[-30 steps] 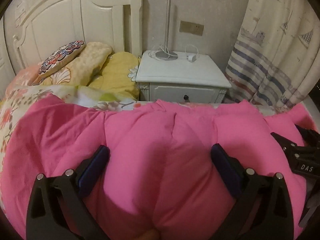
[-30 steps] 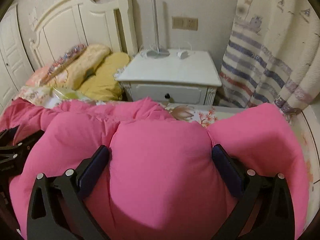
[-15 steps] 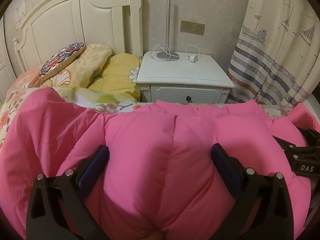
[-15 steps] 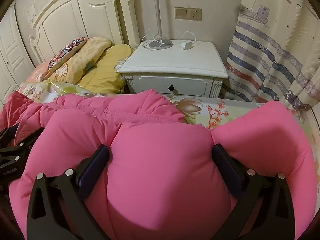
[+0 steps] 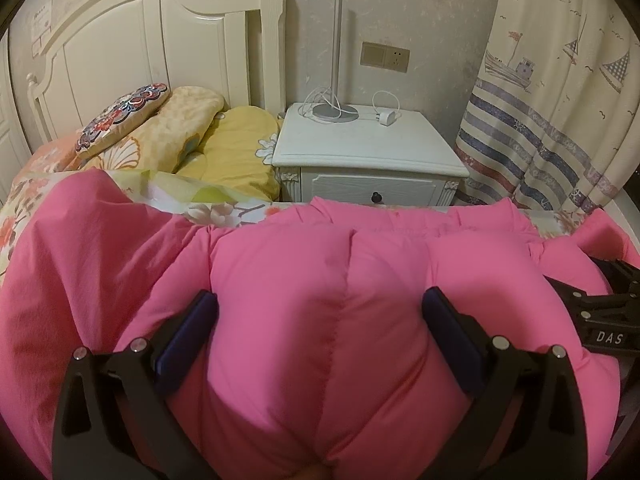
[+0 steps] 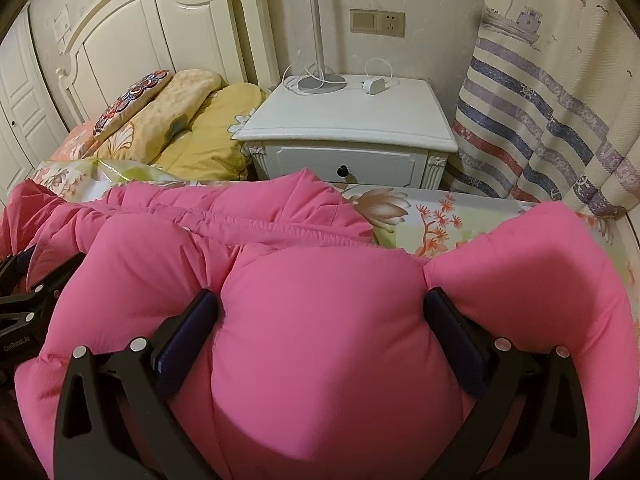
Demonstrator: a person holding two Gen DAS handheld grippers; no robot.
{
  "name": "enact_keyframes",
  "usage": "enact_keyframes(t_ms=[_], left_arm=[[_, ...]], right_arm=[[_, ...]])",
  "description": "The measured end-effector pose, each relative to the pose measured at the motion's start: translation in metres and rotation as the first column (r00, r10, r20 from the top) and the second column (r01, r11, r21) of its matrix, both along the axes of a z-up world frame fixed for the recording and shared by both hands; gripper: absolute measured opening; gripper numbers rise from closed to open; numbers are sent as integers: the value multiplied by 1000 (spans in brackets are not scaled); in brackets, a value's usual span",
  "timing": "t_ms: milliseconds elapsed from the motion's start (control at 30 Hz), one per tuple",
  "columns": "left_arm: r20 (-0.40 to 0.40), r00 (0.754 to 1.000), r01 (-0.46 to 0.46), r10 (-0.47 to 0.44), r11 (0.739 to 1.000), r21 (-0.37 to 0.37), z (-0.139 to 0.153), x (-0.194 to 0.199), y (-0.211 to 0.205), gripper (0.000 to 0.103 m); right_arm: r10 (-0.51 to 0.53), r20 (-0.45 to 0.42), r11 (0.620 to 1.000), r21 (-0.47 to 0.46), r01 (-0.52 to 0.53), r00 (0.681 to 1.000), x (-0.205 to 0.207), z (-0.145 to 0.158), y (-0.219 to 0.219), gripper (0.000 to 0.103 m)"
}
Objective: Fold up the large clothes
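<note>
I have the pink padded jacket [image 5: 344, 320] caught in both tools at once. The left gripper [image 5: 320, 320] has its jaws spread wide, with a thick bulge of quilted fabric swelling up between the pads and pressing against both; it holds by squeezing bulk, not by pinching an edge. The right gripper [image 6: 322, 320] is the same: jaws far apart, a fat pillow of the jacket wedged between them. In the left wrist view the right tool shows at the far right edge, so the two grips sit side by side along one edge of the garment.

The jacket lies across the near part of the bed [image 6: 472, 216], its long axis running left to right, and its far edge reaches toward the white nightstand [image 6: 348, 128] and the pillows [image 5: 236, 148]. Floral sheet shows bare beyond the right-hand grip, while on the left more pink fabric is heaped up.

I judge the fold must go away from me, carrying this near edge over toward the far one. Both hands look equally placed; neither is clearly nearer.
</note>
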State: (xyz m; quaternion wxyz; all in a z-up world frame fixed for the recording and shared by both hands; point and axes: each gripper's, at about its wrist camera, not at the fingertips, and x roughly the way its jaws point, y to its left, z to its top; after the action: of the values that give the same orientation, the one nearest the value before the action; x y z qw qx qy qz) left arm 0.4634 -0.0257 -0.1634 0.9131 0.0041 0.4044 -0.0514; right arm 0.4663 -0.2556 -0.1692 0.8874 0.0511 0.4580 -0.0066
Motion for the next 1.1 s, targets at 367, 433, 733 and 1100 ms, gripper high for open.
enact_keyframes(t_ms=[367,433,733,1100], left_arm=[[0,1000,0,0,1000,-17,-4,1,-1,101],[-1,1000,1,-1,1000,-25,-5,2,-2,101],[0,1000,2,-2,998,-59,-9,2,1,101],[3,1000,3,-3,995,-102,-12,1,6,101]], right_arm=[[5,-4,1000,22,-5,1000,3,-4,-2,99],[5,-4,1000,25,-5,1000,3,-5,-3,99],[6,3,999,45,-6,1000,2,-7,-4,99],[4,13,997,78,-5,1000,2,-10,-6,99]])
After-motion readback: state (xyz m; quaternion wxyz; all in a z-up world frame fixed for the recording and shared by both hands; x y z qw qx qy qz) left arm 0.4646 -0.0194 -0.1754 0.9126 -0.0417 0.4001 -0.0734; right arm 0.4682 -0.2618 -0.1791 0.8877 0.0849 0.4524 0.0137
